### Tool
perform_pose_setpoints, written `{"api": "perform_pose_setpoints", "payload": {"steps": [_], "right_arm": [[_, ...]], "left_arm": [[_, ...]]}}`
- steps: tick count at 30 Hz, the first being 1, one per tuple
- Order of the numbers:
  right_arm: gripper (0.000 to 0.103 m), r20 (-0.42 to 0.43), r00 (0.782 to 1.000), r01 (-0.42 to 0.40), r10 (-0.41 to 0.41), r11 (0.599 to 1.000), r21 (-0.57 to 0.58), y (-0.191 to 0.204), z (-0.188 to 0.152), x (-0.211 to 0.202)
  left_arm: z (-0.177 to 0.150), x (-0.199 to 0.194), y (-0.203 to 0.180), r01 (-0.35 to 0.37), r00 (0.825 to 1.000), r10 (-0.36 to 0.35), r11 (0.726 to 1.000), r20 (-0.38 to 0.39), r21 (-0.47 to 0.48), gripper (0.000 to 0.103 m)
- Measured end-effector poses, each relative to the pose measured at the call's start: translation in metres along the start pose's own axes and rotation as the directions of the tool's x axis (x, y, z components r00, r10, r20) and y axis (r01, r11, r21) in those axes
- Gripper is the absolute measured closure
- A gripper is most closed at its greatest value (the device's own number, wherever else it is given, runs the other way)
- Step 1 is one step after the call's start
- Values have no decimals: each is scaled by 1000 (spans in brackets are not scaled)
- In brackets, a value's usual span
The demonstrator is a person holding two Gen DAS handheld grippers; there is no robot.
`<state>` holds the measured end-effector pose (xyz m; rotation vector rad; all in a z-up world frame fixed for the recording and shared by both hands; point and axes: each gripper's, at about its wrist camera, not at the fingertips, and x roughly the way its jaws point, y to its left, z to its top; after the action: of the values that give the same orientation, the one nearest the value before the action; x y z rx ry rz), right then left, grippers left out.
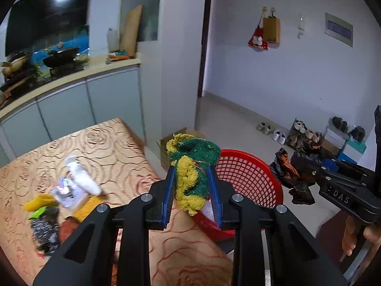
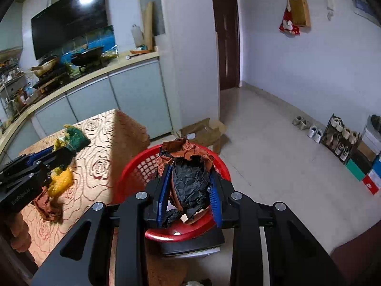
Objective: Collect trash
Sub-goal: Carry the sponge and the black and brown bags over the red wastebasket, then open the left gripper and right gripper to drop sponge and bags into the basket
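A crumpled green-and-yellow scouring sponge [image 1: 190, 174] hangs clamped in the left hand-held gripper [image 1: 193, 190], just beside the red mesh basket [image 1: 252, 174]. A wad of black and rust-brown wrapper [image 2: 188, 181] sits pinched in the right hand-held gripper [image 2: 189, 190], directly over the basket's rim.

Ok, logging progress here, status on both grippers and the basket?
Left gripper shut on green-yellow sponge. Right gripper shut on crumpled black-brown wrapper, over red basket. Nothing blocking the basket.
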<state>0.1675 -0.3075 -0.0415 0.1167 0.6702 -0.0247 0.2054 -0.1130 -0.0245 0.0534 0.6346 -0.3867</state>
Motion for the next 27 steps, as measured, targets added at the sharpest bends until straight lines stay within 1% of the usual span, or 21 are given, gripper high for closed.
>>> {"api": "perform_pose_setpoints", "payload": {"steps": [5,9,14,19,22,24,25,27], "right_arm": [[73,-30,999,18,-17,1000,13,-10,0,17],[73,-51,998,27,-26,1000,11,-10,-1,31],[73,-80,996,29,-28,1000,8,-11,-2,47],[73,-101,995,17,-17,1000,0,-7,-3,59],[72,-118,993,7,-8,1000,-9,-3,-6,66],[67,-130,991,3,-4,1000,-5,-4,-7,69],[62,-134,991,1,-1,1000,-1,-4,-7,70],[60,-142,990,-8,9,1000,12,-6,-8,72]], "left_arm": [[0,26,-7,37,999,-37,999,-37,-1,77],[0,45,-11,61,996,-61,998,-66,-5,77],[-2,66,-15,63,993,-64,998,-104,-9,76],[-4,77,-18,63,990,-63,998,-126,-2,76],[-6,80,-19,66,989,-65,998,-132,1,73],[-7,82,-17,65,988,-65,998,-138,-5,70],[-7,83,-16,65,988,-66,998,-140,-8,68],[-6,83,-16,67,988,-68,998,-139,-12,61]]}}
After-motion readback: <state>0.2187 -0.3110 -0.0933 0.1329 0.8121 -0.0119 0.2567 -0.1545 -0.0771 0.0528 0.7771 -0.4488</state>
